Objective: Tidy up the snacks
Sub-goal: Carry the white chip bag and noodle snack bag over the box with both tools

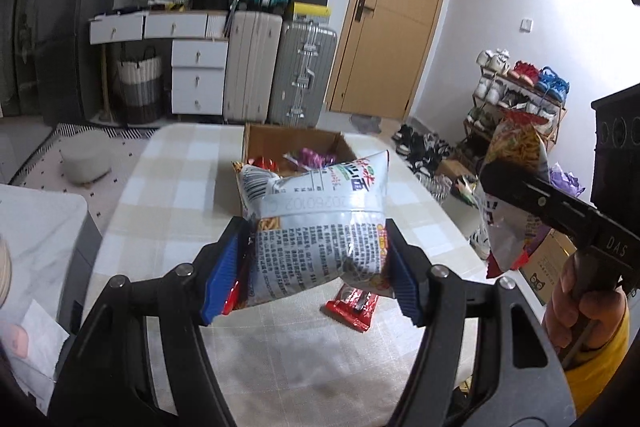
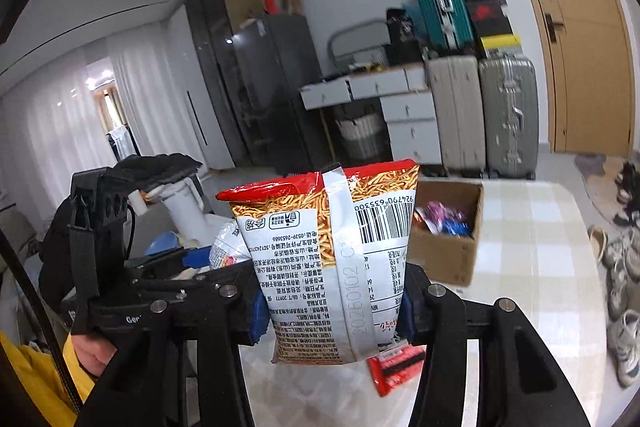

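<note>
My left gripper is shut on a white and grey snack bag, held above the table in front of the cardboard box. The box holds several wrapped snacks. My right gripper is shut on a second snack bag with a red top and a barcode, held upright in the air. This bag also shows at the right of the left wrist view. A red snack packet lies flat on the table under the bags, and also shows in the right wrist view.
The table has a checked cloth. Suitcases and white drawers stand behind it by a wooden door. A shoe rack and loose shoes are on the right. A stool stands left.
</note>
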{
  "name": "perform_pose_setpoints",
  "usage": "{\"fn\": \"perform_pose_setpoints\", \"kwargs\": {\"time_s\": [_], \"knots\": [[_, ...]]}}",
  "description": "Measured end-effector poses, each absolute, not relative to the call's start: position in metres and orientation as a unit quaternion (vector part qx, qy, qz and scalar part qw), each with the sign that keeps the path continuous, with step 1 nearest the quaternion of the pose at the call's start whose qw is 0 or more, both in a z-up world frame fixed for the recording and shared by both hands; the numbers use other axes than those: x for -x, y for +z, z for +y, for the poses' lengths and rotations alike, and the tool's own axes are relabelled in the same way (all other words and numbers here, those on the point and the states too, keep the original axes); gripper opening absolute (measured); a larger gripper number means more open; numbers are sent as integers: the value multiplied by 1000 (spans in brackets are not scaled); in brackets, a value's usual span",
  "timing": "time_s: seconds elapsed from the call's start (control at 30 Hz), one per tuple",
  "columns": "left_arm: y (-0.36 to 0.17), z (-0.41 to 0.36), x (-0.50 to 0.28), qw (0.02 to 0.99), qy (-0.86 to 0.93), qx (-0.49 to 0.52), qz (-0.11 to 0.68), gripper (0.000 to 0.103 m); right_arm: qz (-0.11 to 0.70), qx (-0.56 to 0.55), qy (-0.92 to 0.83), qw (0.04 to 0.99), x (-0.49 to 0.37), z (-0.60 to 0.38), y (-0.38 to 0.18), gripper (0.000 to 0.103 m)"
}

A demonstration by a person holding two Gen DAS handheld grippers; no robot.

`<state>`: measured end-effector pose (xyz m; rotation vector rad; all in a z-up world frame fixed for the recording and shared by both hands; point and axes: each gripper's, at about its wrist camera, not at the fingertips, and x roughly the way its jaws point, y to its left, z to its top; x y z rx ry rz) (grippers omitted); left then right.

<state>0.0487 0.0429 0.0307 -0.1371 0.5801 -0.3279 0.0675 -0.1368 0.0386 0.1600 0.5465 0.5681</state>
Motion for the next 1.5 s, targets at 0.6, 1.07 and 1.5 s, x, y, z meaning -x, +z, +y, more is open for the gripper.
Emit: {"fn": "perform_pose_setpoints", "kwargs": {"time_s": [0.6, 1.07, 1.5], "knots": [[60, 51, -26, 928, -199, 91, 301, 56, 229, -124, 272, 926, -34, -144, 57, 50], [74, 42, -67, 943, -182, 65, 271, 56, 224, -99, 260, 934, -72, -158, 65, 50], [104, 33, -173, 947, -169, 49, 270, 56, 221, -72, 264, 936, -182, -146, 93, 50]]}}
